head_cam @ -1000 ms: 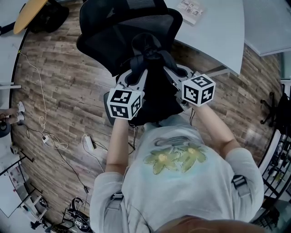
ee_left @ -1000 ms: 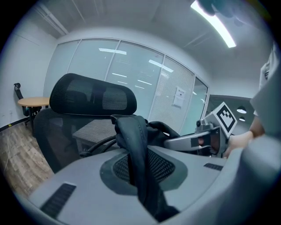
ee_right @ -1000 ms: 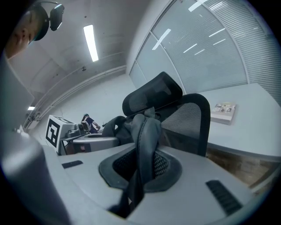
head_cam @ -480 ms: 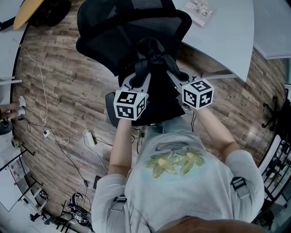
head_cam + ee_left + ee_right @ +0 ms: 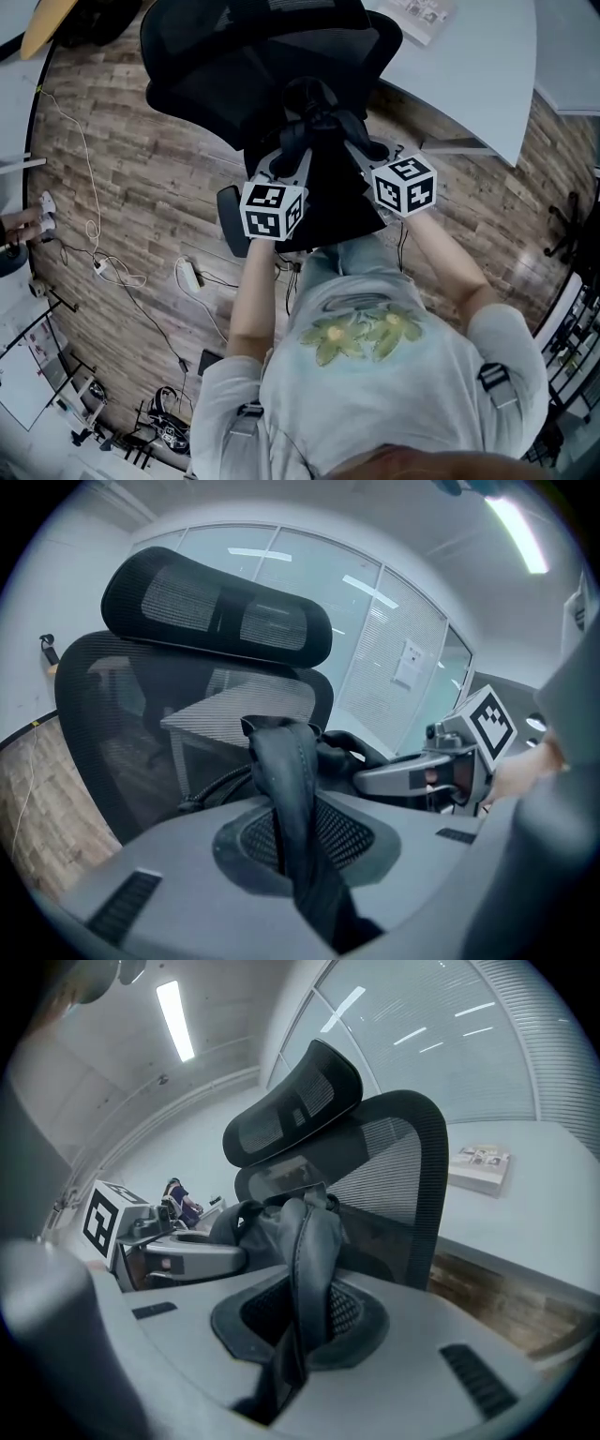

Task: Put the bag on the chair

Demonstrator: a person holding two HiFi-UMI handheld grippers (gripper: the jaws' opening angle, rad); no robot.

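Left claw (image 5: 292,152) and right claw (image 5: 362,148) each clamped on a strap (image 5: 292,803) of the black bag (image 5: 328,202), bag hanging between them, just before the chair (image 5: 253,66), above wood floor (image 5: 141,187)

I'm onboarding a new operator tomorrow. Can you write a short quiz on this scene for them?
1. True or false: the left claw and the right claw are each shut on one of the straps of the black bag.
2. What lies on the white desk? A) a booklet B) a mug C) a keyboard
3. Fill in: directly ahead of both claws stands a black mesh ___.

Key: 1 true; 2 A, the booklet; 3 chair.
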